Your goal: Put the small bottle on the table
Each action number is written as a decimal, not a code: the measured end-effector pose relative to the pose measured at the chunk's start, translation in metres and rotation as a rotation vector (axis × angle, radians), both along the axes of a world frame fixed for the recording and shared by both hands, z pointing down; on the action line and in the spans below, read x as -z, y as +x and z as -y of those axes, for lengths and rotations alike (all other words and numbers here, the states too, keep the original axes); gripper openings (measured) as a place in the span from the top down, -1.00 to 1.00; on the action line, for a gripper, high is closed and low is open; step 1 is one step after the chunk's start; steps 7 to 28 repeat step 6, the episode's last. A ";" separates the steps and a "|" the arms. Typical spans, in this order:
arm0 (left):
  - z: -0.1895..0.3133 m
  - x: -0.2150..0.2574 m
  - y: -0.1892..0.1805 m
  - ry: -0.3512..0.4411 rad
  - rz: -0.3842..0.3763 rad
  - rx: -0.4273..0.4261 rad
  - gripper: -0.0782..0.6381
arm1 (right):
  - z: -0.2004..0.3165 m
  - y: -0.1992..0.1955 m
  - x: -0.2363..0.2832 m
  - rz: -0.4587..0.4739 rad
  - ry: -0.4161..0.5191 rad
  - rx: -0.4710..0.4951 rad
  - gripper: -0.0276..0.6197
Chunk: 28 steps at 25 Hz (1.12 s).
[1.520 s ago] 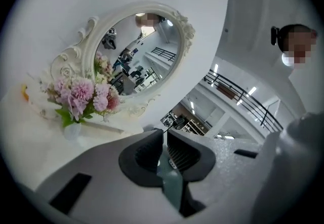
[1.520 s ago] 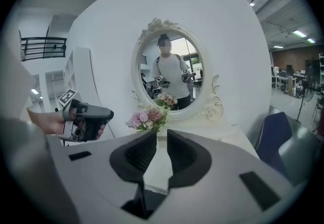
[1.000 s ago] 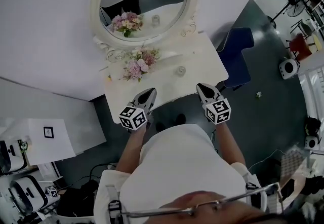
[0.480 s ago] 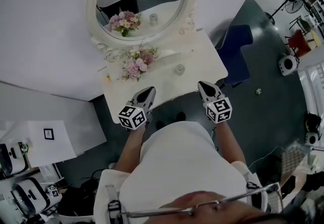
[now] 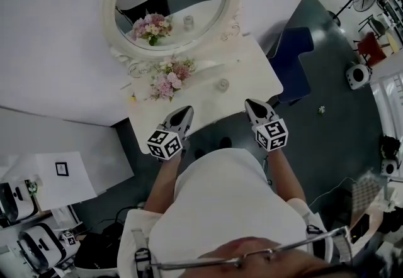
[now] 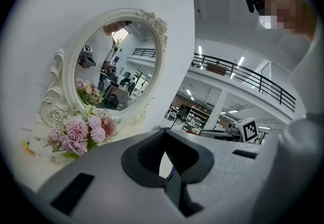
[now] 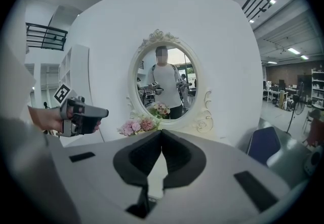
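Observation:
A small clear bottle (image 5: 222,85) stands upright on the white table (image 5: 255,72), right of the middle. My left gripper (image 5: 186,110) hovers at the table's near edge, shut and empty, its tips pointing toward the pink flowers (image 5: 169,78). At the near right edge my right gripper (image 5: 250,104) is also shut with nothing in it, a short way nearer than the bottle. In the left gripper view the jaws (image 6: 163,139) meet, and the right gripper view shows its jaws (image 7: 161,134) closed too. The bottle is hidden in both gripper views.
An ornate oval mirror (image 5: 170,6) leans against the wall at the back of the table, with the flower bunch at its foot. A blue chair (image 5: 293,60) stands on the dark floor to the table's right. White boxes and gear lie at the lower left.
The head view has drifted slightly. Both grippers stay at the table's near edge, and the bottle has not moved.

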<state>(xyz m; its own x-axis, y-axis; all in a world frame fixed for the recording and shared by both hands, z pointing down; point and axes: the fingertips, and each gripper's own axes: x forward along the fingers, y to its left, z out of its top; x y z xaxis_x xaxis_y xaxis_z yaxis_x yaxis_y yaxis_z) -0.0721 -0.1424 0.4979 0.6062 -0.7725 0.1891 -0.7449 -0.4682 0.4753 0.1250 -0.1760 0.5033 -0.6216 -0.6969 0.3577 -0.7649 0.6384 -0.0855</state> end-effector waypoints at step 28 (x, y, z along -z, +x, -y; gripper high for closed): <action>0.001 0.004 -0.001 0.005 0.001 -0.001 0.77 | 0.000 0.002 0.003 -0.001 0.003 -0.007 0.90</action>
